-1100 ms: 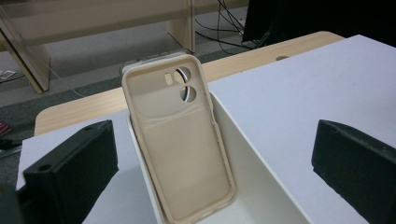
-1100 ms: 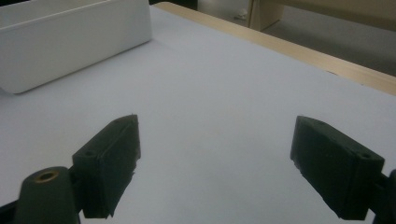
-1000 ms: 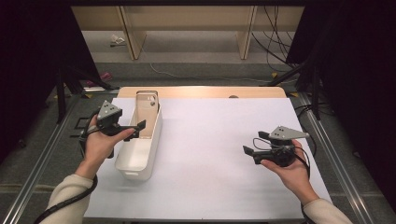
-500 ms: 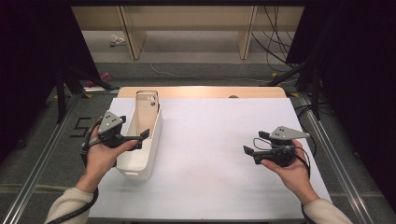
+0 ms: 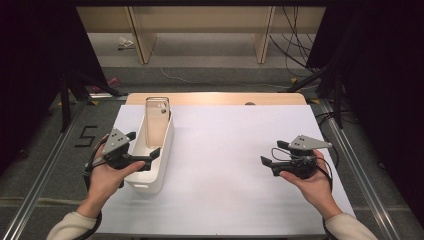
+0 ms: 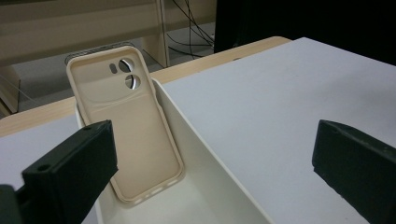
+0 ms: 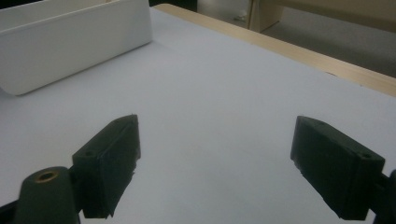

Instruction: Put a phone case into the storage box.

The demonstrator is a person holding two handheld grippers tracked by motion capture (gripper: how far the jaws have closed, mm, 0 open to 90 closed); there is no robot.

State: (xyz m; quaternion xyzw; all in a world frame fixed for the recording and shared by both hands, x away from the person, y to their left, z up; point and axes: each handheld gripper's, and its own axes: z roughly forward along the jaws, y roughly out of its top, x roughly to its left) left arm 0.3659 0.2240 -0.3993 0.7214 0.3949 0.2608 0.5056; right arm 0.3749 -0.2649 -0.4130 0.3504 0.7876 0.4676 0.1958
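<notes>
My left gripper (image 5: 145, 145) has drawn back toward me along the white bin (image 5: 150, 182) over the last second, from about the bin's middle to its near end, and its jaws now stand wide apart and empty. The beige phone case (image 6: 125, 121) stands inside the bin, leaning against the bin's far end wall, with its camera cut-outs uppermost; nothing touches it. From the left gripper view, one jaw sits over the bin's interior and the other outside the bin's long wall. My right gripper (image 5: 274, 154) has not moved: it rests well to the right of the bin, jaws wide and empty over the white table surface (image 5: 225, 145). I judge the case placed and released, with the left gripper clearing away.
</notes>
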